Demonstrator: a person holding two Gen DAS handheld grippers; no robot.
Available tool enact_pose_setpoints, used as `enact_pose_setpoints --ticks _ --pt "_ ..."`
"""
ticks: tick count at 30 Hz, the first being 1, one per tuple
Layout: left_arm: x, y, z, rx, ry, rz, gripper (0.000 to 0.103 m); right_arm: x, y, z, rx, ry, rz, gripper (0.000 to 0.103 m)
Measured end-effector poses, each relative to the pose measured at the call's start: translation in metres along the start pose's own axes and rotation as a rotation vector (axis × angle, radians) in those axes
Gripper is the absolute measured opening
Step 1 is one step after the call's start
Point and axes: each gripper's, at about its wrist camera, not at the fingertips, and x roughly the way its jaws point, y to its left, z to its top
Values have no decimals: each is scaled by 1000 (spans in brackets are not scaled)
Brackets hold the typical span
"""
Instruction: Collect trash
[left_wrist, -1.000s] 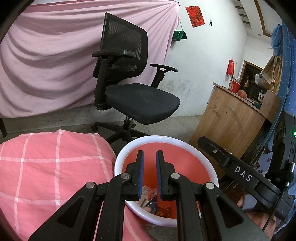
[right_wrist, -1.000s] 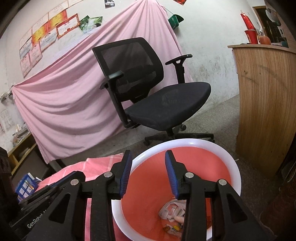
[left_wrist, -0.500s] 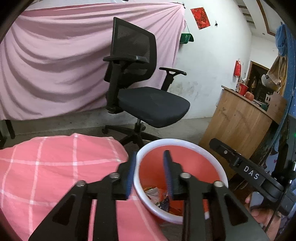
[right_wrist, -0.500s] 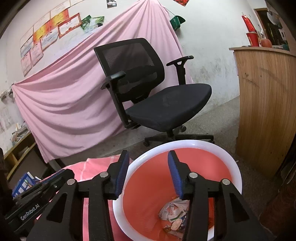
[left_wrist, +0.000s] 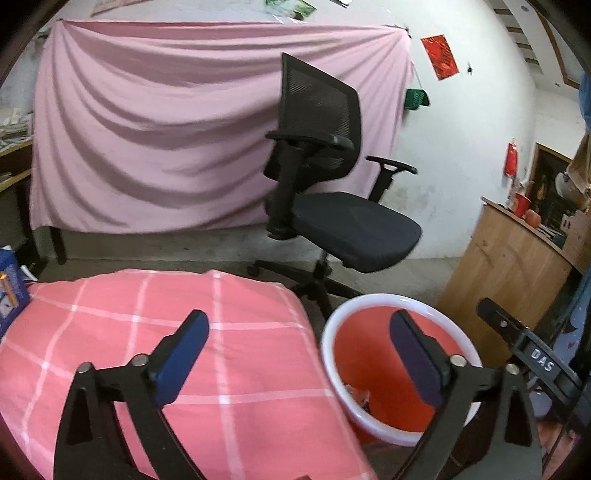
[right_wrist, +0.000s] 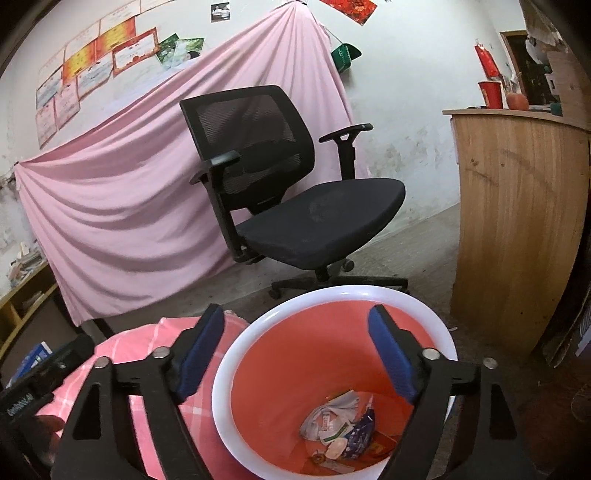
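Note:
An orange bin with a white rim (right_wrist: 347, 295) stands on the floor; it also shows in the left wrist view (left_wrist: 388, 301). Several crumpled wrappers (right_wrist: 340, 424) lie at its bottom. My right gripper (right_wrist: 295, 343) is open and empty, held above the bin's mouth. My left gripper (left_wrist: 299, 354) is wide open and empty, over the edge of the pink checked cloth (left_wrist: 147, 332), left of the bin. The right gripper's body (left_wrist: 535, 365) shows at the right of the left wrist view.
A black office chair (right_wrist: 295, 192) stands behind the bin. A wooden counter (right_wrist: 517, 221) is at the right. A pink sheet (left_wrist: 166, 129) hangs on the back wall. A blue box (left_wrist: 11, 288) sits at the cloth's left edge.
My left gripper opened from nearly shut to wide open and moved left, off the bin toward the cloth. My right gripper opened wider above the bin.

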Motion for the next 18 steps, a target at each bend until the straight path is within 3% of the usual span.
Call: enact_pose_setpoints --ticks 5,18 --pt "-15 11 -6 9 -13 47 97 -13 10 -8 -31 -43 -3 103" --pt "-80 48 -33 4 -106 108 98 -67 47 -38 -125 -173 16 103"
